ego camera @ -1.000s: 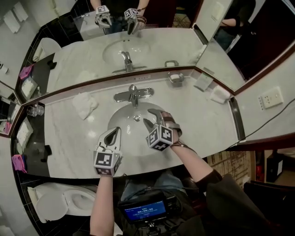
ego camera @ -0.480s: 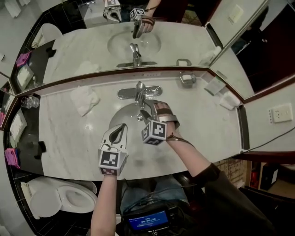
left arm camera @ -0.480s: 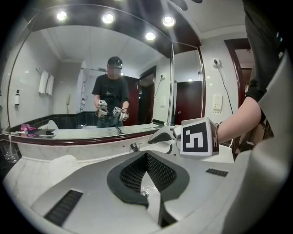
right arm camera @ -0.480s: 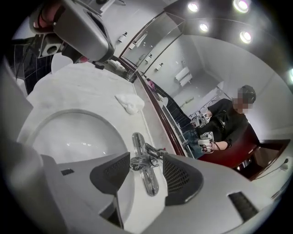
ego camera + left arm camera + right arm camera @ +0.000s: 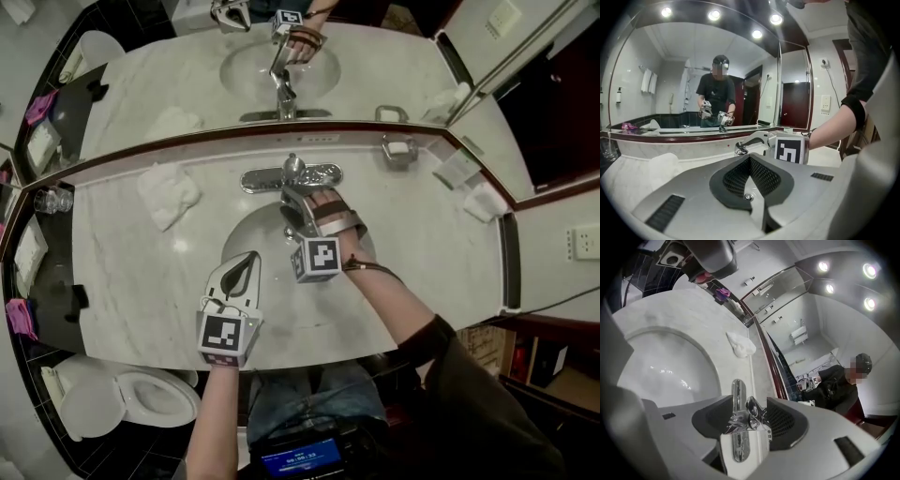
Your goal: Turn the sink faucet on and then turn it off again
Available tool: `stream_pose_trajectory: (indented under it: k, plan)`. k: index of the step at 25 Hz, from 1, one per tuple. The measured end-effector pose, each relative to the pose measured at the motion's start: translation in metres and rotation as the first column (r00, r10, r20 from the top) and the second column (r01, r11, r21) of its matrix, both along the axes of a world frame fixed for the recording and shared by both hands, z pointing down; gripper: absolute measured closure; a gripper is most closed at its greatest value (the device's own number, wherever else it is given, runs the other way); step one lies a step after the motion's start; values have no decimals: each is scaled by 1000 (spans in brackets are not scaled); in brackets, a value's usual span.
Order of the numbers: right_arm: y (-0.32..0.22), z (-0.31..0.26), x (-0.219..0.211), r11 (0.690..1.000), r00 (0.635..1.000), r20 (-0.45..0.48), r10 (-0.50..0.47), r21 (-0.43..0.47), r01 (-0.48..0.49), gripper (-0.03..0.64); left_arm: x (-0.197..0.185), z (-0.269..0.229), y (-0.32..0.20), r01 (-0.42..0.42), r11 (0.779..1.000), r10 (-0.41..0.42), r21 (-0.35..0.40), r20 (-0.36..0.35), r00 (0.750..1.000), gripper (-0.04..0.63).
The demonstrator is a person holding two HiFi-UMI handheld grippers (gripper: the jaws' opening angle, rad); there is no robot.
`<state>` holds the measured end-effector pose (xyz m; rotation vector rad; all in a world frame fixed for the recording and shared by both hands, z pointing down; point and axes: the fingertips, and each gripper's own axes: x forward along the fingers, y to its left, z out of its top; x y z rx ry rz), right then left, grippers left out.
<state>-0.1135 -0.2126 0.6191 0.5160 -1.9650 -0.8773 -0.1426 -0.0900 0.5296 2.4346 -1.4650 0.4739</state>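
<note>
The right gripper point(image 5: 296, 212) has its jaws spread wide, having just been opening. The shiny chrome single-lever faucet point(image 5: 736, 397) stands in the gap between them, with neither pad clearly pressing on it. The left gripper point(image 5: 750, 160) has its jaws closed together on nothing, above the near rim of the white oval basin point(image 5: 246, 232), with the faucet well ahead of its tips.
</note>
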Motion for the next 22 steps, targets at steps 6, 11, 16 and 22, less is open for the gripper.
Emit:
stream_pose_trajectory:
  k: [6,11,16,22]
  plan:
    - [-15,0,3,999,999,-19,-43,24,44,399,-7,8,3,22,1000,-22,-15,-3,1000,595]
    - [-13,-2,-1,991,992,-41,-119,57,122,516,-7,11,4,34,999,-34,-23,-2,999,595]
    - [-15,-5,0,991,992,-26,-121,51,122,525,-6,14,5,35,999,-35,-33,-2,999,595]
    - [-16,-5,0,995,995,6,-101,18,101,522,-4,13,5,33,999,-33,-31,0,999,595]
